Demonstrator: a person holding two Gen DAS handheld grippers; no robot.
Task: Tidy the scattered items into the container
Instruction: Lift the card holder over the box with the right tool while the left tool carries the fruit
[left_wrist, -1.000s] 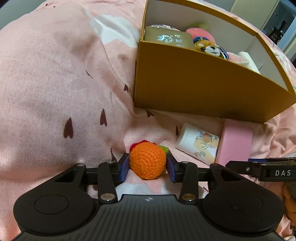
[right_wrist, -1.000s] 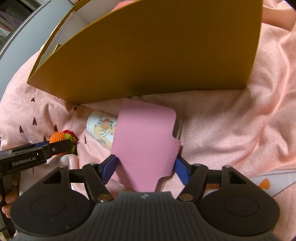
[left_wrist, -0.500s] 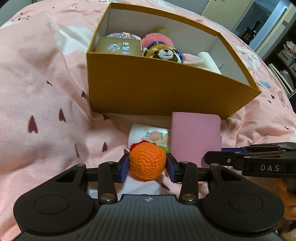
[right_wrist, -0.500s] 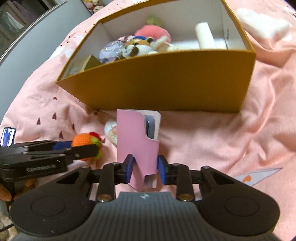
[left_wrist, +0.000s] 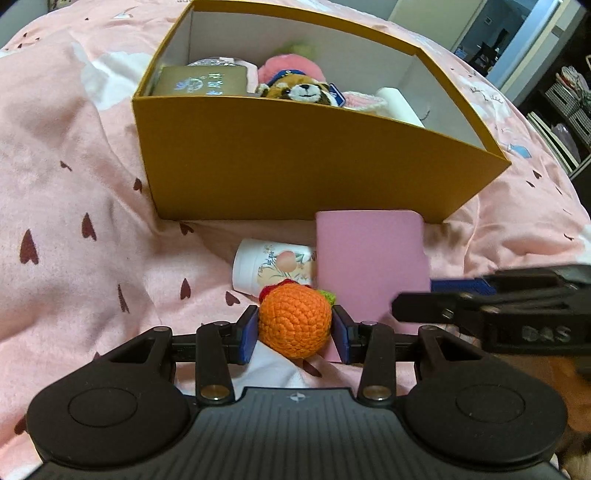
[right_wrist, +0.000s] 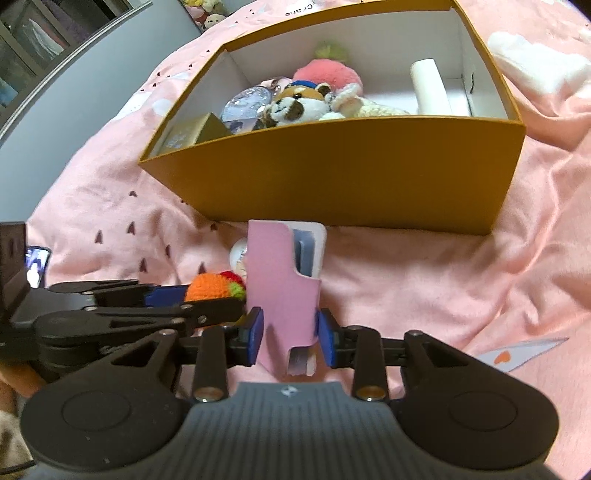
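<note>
Claws both grip cargo: left claw (left_wrist: 294, 328) clamps the orange crocheted ball (left_wrist: 294, 322), right claw (right_wrist: 287, 339) pinches the upright pink card sleeve (right_wrist: 282, 291); the mustard cardboard box (right_wrist: 354, 173) stands ahead on the bed.

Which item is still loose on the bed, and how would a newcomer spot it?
Start at the big mustard-yellow cardboard box on the pink heart-print bedspread. On the bedding before its near wall lies a small white cylindrical bottle, on its side. Unlike the orange crocheted ball and flat pink card sleeve nearby, it carries a peach print and no jaws hold it.
</note>
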